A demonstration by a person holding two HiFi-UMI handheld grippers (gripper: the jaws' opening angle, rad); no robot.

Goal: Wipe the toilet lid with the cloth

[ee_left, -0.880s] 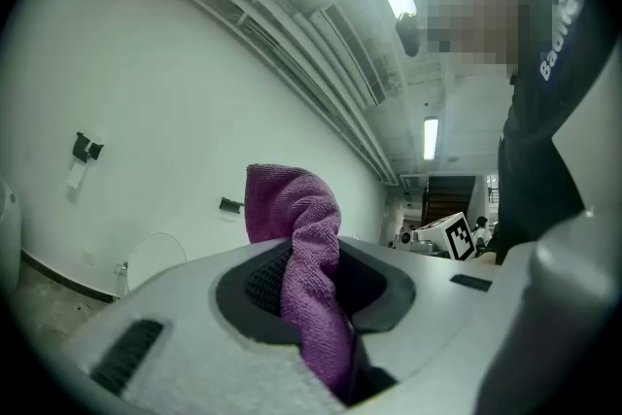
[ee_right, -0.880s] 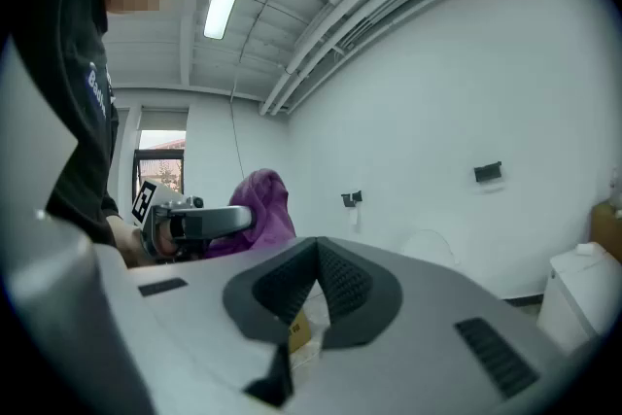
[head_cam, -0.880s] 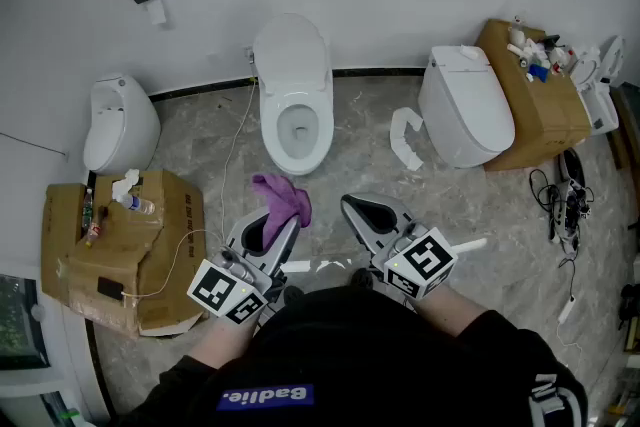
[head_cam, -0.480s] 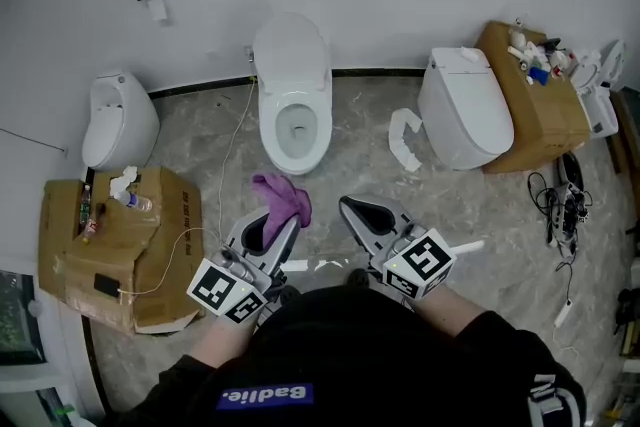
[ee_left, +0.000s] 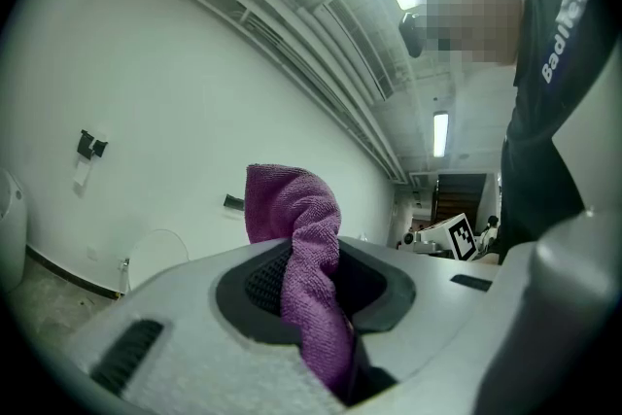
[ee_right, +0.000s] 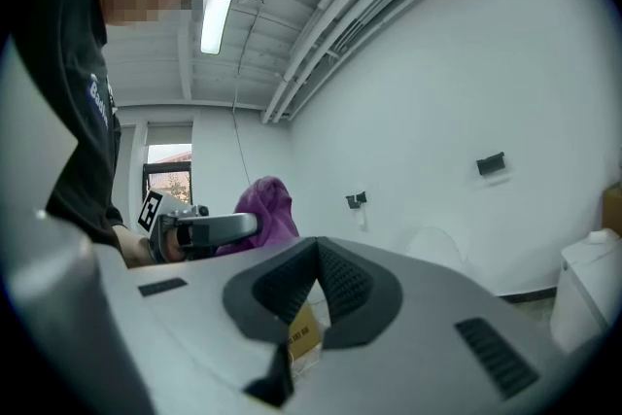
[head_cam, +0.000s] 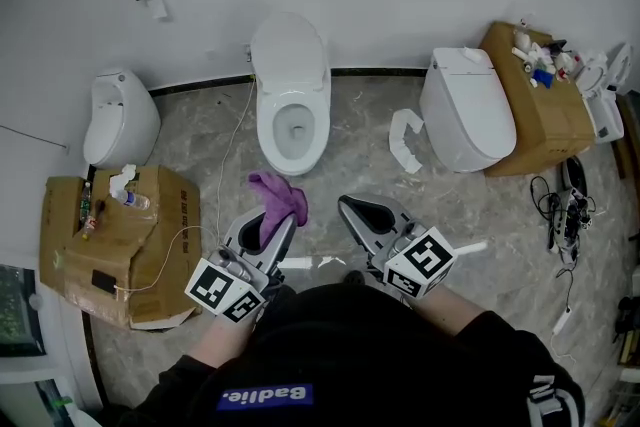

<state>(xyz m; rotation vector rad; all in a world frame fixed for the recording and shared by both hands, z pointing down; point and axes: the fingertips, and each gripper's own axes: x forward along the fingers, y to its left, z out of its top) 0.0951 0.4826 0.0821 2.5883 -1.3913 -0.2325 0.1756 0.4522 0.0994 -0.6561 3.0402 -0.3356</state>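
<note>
- Your left gripper (head_cam: pixel 262 227) is clamped on the cloth (head_cam: pixel 280 196). The left gripper view shows the fabric pinched deep between the dark pads, with a loose fold standing up past the tips.
- That free fold looks like the working surface: the bunched end leads, so the cloth would probably meet the target before any hard plastic does.
- The cloth is purple terry with a fine looped nap. It is soft and slumps where it is unsupported.
- Your right gripper (head_cam: pixel 368 218) has its jaws drawn together on nothing. Its ribbed black pads meet at the tip. It sits level with the left one, near your body, probably just parked out of the way.
- The toilet lid (head_cam: pixel 290 50) is tipped up against the wall behind the open bowl (head_cam: pixel 292 127), well ahead of both grippers. There is no contact yet, so wiping has not begun.
- The lid is a smooth, glossy white oval of hard plastic, standing near vertical. Judging by this, the cloth should glide easily, but you will be pressing against a hinged panel backed by the wall.
- The floor (head_cam: pixel 360 130) is grey marbled tile, and a thin cable (head_cam: pixel 232 150) trails across it to the left of the bowl. Mind it as you step in.
</note>
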